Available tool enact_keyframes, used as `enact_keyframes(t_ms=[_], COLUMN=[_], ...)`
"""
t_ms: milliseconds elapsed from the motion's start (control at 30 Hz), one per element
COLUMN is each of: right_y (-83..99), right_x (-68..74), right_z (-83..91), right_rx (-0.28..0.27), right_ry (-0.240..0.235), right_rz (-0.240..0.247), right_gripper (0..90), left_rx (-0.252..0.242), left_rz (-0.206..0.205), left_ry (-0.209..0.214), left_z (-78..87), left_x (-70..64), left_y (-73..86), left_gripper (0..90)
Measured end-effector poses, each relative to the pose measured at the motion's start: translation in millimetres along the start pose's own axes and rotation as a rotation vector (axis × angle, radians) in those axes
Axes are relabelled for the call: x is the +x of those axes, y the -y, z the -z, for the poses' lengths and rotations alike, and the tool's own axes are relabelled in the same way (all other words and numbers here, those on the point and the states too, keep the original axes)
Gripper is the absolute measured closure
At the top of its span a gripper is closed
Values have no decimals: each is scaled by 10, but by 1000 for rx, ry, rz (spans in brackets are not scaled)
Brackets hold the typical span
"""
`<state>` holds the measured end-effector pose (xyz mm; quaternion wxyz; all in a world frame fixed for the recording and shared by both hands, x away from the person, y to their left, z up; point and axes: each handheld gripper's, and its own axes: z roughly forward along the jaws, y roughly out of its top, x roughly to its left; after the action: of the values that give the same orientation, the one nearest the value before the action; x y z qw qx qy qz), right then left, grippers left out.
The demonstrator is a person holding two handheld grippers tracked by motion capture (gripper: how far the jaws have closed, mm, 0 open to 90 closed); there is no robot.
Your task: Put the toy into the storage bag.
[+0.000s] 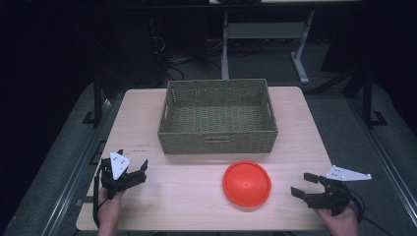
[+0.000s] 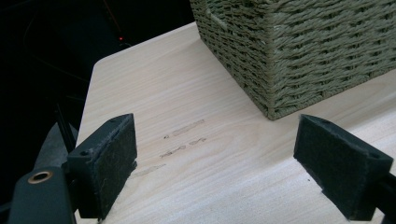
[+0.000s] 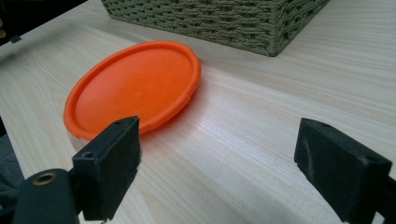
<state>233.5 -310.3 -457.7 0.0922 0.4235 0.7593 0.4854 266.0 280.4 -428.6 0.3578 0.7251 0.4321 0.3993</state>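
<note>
Right claw (image 1: pixel 301 185) of mine hangs low over the table (image 1: pixel 187 206) at about four o'clock, jaws spread wide with nothing between them. Out past its tips, toward nine o'clock from it, the orange plate (image 1: pixel 247 183) lies flat on the wood, apart from the claw; in the right gripper view the plate (image 3: pixel 133 88) sits just beyond my nearer jaw. Behind it at twelve o'clock stands the woven basket (image 1: pixel 218 139), with nothing visible in it. My left claw (image 1: pixel 132 172) waits at eight o'clock, jaws equally wide apart and unloaded. I judge this the approach step: next I must slide one jaw under the plate's rim and pinch it
</note>
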Motion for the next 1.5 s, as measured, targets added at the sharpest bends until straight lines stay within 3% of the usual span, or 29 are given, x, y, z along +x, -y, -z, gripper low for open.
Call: enact_keyframes(t_ms=[433,500,633,667,767,1067,1300,1400,1500], right_y=[-16,-67,-140,-194,-272,-496,-619,-604,-580], right_x=[40,59,103,126,162,193,169,145,131], right_z=[-83,-147,-250,-317,-389,-611,-774,-835,-848], right_rx=[11,3,52,90,132,221,283,302,313], right_ry=[-31,-56,-49,-58,-83,-110,-119,-81,-76], right_rz=[-4,-15,20,35,55,96,96,80,61], right_gripper=[141,143,142,145,157,211,274,324,351], left_rx=[7,11,23,22,24,26,38,38,44], left_rz=[-22,-23,-30,-26,-14,-24,-36,-39,-47], left_ry=[17,17,13,8,9,13,18,14,12], left_z=[-1,-5,4,-1,-16,-11,-25,-31,-26], left_x=[-40,-36,-19,-16,-19,-26,-24,-30,-31], left_y=[-1,0,6,6,7,13,20,19,20], left_gripper=[128,128,128,128,128,128,128,128,128])
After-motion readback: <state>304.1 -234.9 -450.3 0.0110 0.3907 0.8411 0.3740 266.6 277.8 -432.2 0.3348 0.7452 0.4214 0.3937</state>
